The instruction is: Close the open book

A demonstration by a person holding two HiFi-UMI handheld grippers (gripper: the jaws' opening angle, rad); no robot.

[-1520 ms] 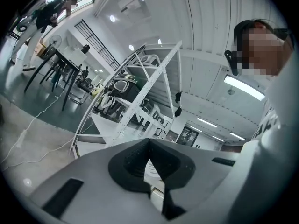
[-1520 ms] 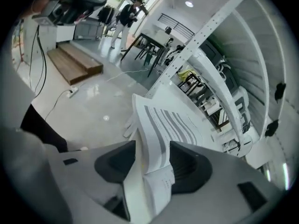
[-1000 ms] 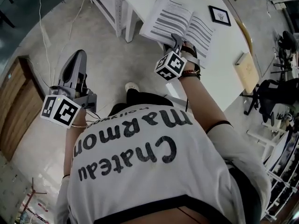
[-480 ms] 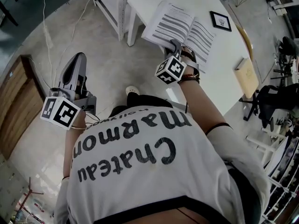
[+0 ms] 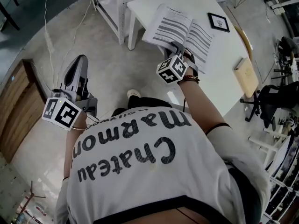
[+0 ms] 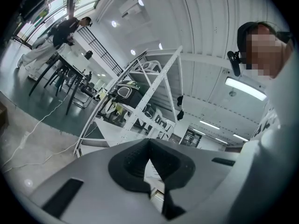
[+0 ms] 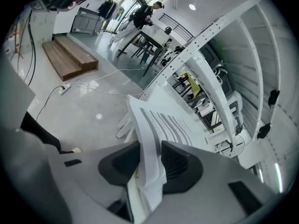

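An open book (image 5: pixel 180 27) with printed pages lies on the near corner of the white table (image 5: pixel 224 64). My right gripper (image 5: pixel 174 45) is at the book's near edge, pointing down at it. In the right gripper view a sheaf of pages (image 7: pixel 161 122) stands upright between the jaws of the right gripper (image 7: pixel 149 146). The jaws are closing and both pads touch the paper. My left gripper (image 5: pixel 79 59) hangs out over the floor to the left, far from the book. The left gripper (image 6: pixel 149 146) is shut, with nothing between its pads.
A small framed picture (image 5: pixel 218 22) lies behind the book. A tan board (image 5: pixel 246 71) rests at the table's right edge. A wooden platform (image 5: pixel 16 111) stands at the left, cables (image 5: pixel 46 36) run over the floor, and a dark chair (image 5: pixel 275 97) is at the right.
The right gripper has rolled a little at the book's near edge and its marker cube has turned. The left gripper has stayed where it was.
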